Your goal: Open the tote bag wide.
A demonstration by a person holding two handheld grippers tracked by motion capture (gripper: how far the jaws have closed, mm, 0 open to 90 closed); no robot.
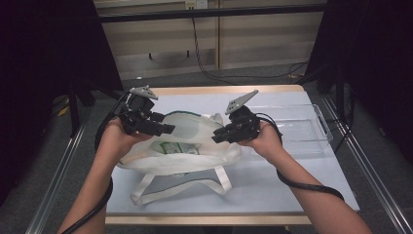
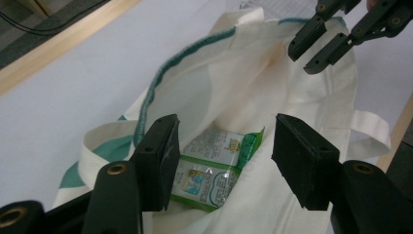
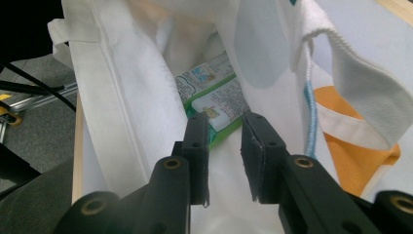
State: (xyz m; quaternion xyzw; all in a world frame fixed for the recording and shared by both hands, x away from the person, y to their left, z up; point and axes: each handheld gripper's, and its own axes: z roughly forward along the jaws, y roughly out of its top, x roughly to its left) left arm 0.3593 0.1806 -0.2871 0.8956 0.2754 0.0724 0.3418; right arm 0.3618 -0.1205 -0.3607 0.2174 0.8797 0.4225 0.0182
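Observation:
A white cloth tote bag (image 1: 204, 158) lies on the table with its mouth held up between my two grippers. Inside it lies a green and white packet (image 1: 178, 147). My left gripper (image 1: 168, 129) is at the left side of the mouth. Its jaws stand wide apart, and between them I see the packet (image 2: 214, 165) deep in the bag (image 2: 234, 83). My right gripper (image 1: 218, 138) is at the right side of the mouth and points into the bag (image 3: 122, 97). The right gripper (image 3: 225, 146) has only a narrow gap between its jaws, with nothing pinched; the packet (image 3: 214, 95) lies beyond them.
A clear plastic tray (image 1: 316, 129) stands on the table's right side, just behind my right hand. The bag's straps (image 1: 146, 187) trail toward the front edge. In the left gripper view, the right gripper (image 2: 311, 51) hovers over the far rim.

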